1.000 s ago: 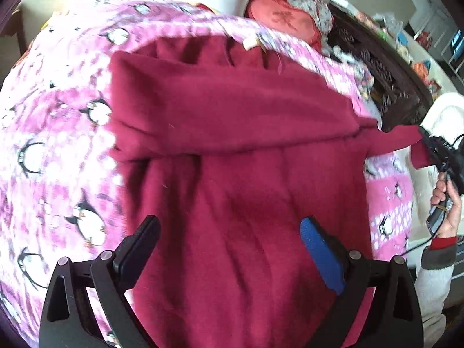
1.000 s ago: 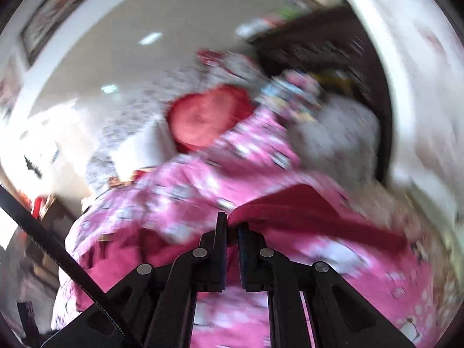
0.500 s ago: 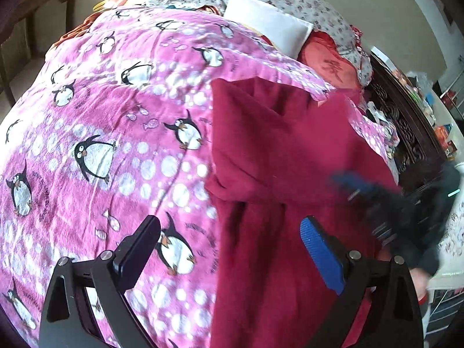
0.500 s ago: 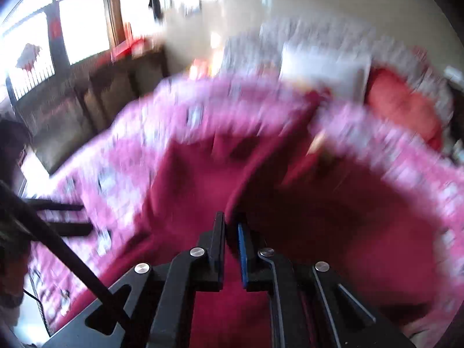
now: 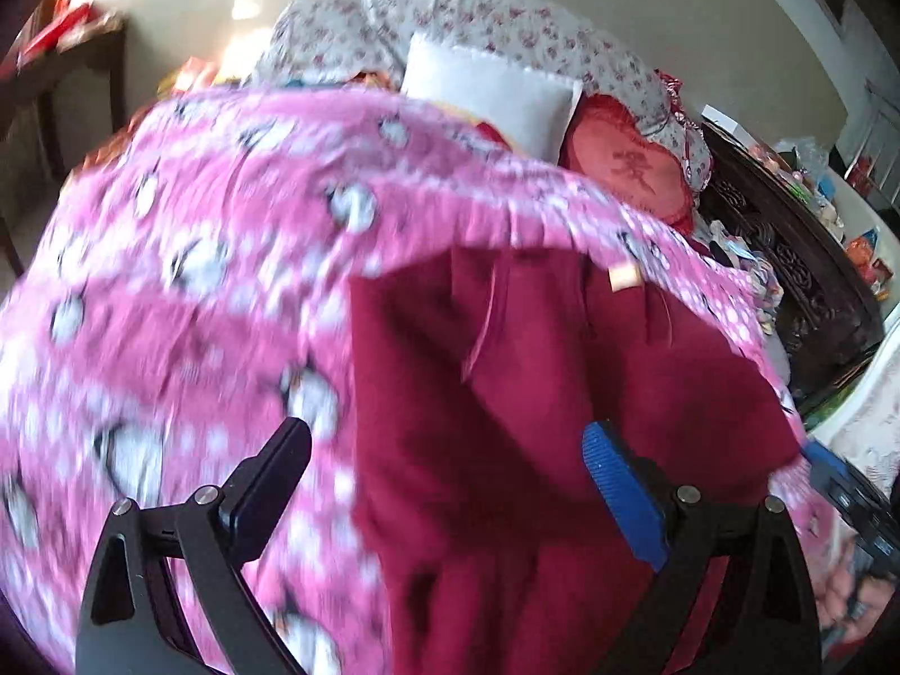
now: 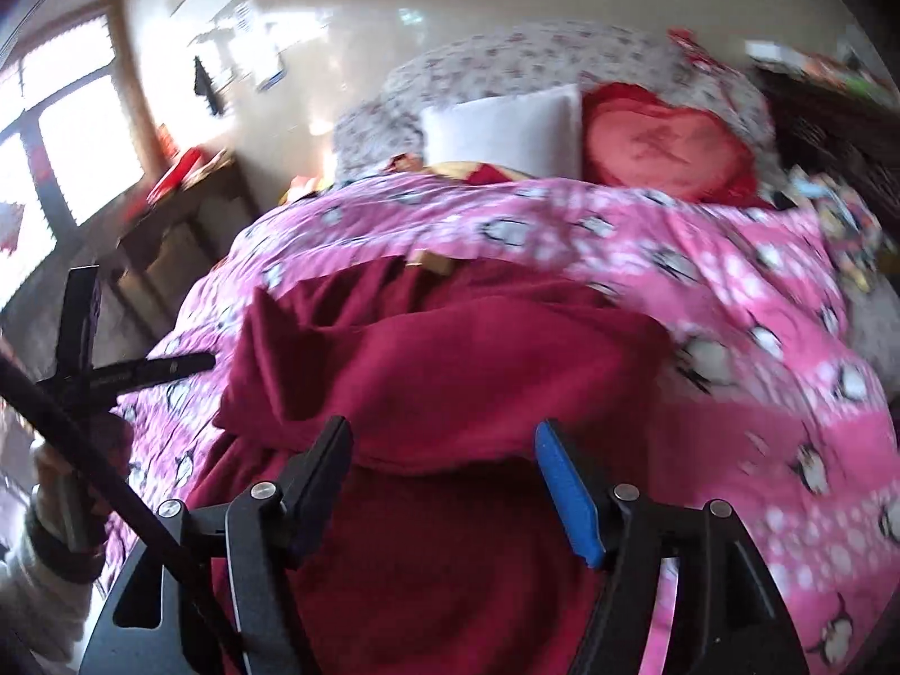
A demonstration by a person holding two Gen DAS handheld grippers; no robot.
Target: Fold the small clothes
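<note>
Sunlit window [image 6: 67, 129], cream wall [image 6: 394, 11], dark carved cabinet [image 5: 799, 259].

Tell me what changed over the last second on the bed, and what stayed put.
The right gripper carried the right sleeve of the dark red sweater across onto the body, then let go: its jaws have just been opening and nothing sits between them. The left gripper shifted but stayed open and empty above the sweater. The penguin blanket, white pillow and red heart cushion stayed as they were.
</note>
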